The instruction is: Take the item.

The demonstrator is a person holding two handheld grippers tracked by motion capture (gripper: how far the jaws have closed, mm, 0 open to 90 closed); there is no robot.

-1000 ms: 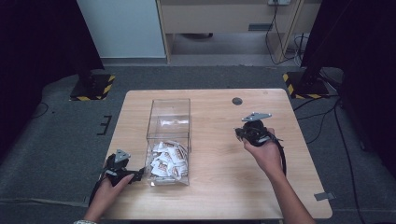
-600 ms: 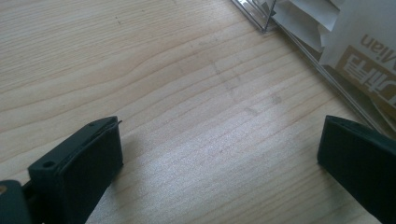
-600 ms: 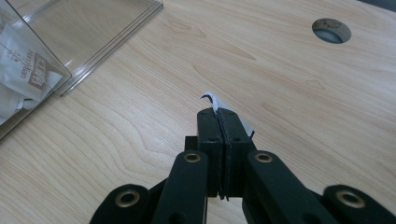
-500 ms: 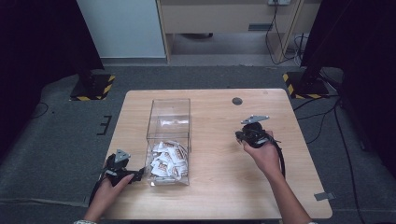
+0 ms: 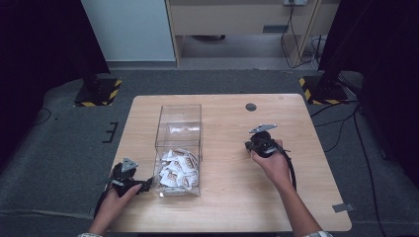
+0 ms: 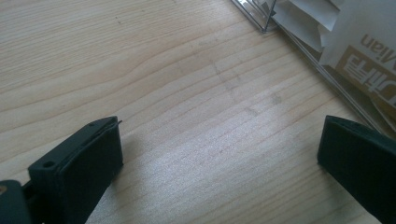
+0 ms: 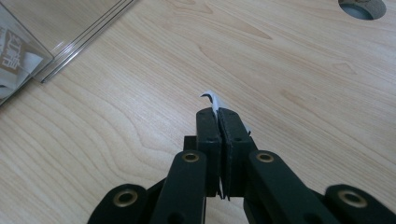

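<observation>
Right hand-held gripper (image 7: 219,114) is clenched on a thin white sachet (image 7: 211,100); only a curled edge shows past the tips, low over bare counter (image 7: 303,84), well right of the clear box (image 5: 179,143). Left hand-held gripper (image 6: 219,149) is released, jaws wide, nothing between them, resting on the counter just beside the box's near left corner. More sachets (image 5: 176,168) lie heaped in the box's near end. Judgement: the sachet is light, limp and thin, likely slick; it will flop and may slip. Best grip is a flat edge, pinched deep between the pads.
</observation>
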